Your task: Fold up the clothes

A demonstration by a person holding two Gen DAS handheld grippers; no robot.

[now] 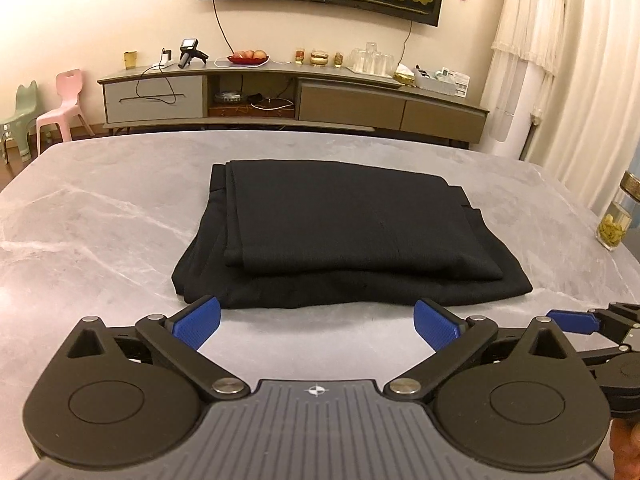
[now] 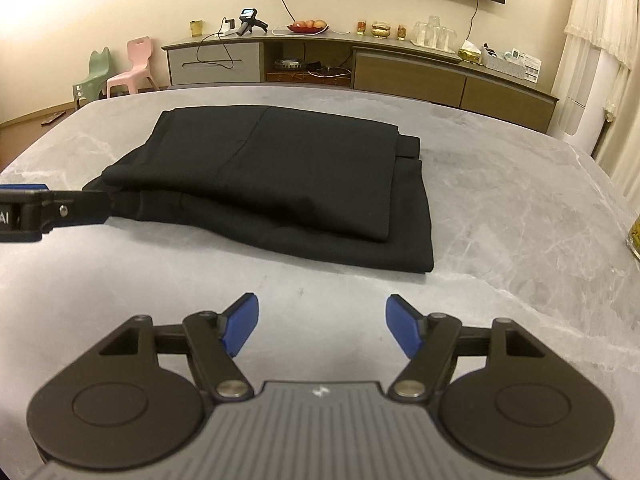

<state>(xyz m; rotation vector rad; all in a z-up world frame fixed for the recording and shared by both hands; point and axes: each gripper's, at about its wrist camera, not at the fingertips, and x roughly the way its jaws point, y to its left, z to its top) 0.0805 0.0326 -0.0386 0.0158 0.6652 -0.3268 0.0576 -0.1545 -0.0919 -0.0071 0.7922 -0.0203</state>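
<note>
"AI" on left gripper (image 2: 24, 216)

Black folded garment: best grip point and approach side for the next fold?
Probably the near corners of the black folded garment: the left hand-held gripper and the right hand-held gripper are both open just short of its near edge. Come in low along the table; the stacked layers lie flat.

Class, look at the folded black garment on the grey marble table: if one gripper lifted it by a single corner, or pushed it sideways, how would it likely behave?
The folded black garment is soft cloth in stacked layers, so lifted by one corner it would probably droop and unfold. Pushed, it would likely slide on the smooth grey marble table, perhaps bunching, with the top layer shifting. It looks flat, so it should not roll or tip.
</note>
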